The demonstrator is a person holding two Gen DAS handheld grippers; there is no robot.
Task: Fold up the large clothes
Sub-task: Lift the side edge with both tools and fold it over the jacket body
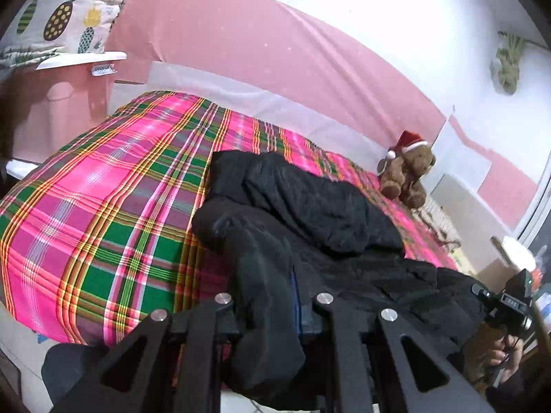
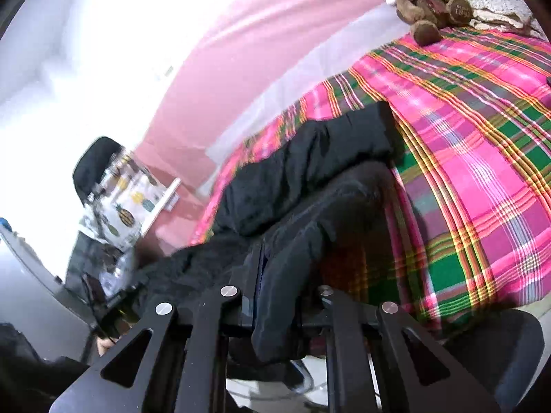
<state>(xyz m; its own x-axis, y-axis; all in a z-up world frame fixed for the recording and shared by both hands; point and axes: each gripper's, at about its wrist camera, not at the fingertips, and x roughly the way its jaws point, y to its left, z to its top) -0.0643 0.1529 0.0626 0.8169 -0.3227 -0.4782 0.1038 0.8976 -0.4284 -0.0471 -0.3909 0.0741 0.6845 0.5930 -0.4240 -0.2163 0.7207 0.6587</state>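
One black garment [image 1: 310, 213], one teddy bear [image 1: 408, 172], seemingly.

A: What colours are on the bed?
B: A bedspread [image 1: 103, 206] in pink, green and yellow plaid, with a black garment [image 1: 310, 213] on it.
A: Anything else?
B: A brown teddy bear [image 1: 406, 172] in a red-and-white hat, pink wall [image 1: 241, 51], pineapple-print cloth [image 1: 69, 17].

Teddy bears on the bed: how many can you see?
1. The teddy bear in a Santa hat sits on the plaid bedspread by the pink wall, beyond the black garment. More could be out of view.
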